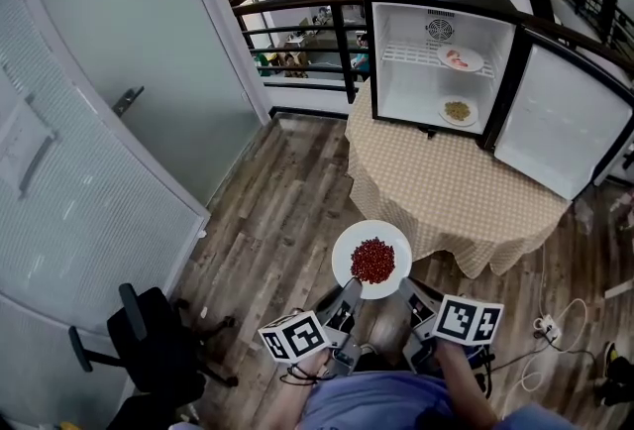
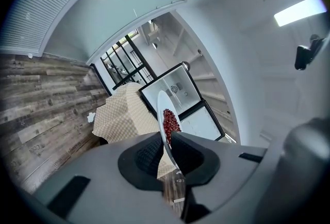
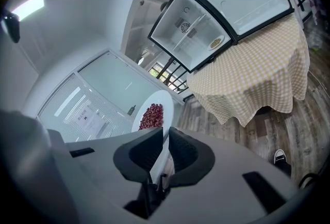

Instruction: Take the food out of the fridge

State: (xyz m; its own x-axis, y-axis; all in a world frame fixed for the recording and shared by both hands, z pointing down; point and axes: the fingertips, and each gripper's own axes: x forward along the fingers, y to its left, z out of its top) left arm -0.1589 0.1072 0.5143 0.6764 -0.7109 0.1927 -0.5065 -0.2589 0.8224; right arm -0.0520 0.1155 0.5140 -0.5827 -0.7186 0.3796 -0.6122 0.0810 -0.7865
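Observation:
A white plate [image 1: 349,250] heaped with small red food [image 1: 373,261] hangs over the wooden floor in front of the table. My left gripper [image 1: 349,295] is shut on the plate's near-left rim and my right gripper [image 1: 412,293] is shut on its near-right rim. In the left gripper view the plate [image 2: 161,107] stands edge-on between the jaws of that gripper [image 2: 167,140]. The right gripper view shows the plate [image 3: 163,99] pinched by that gripper [image 3: 166,138]. The small fridge [image 1: 396,52] stands open on the table, with a plate of pinkish food [image 1: 460,57] on its shelf and a plate of yellowish food [image 1: 458,111] on its floor.
The round table [image 1: 446,190] has a checked cloth hanging to near the floor. The fridge door [image 1: 567,121] swings out to the right. A glass wall with a door [image 1: 99,81] runs along the left, a black office chair [image 1: 149,344] sits at lower left, and a cable [image 1: 555,331] lies at right.

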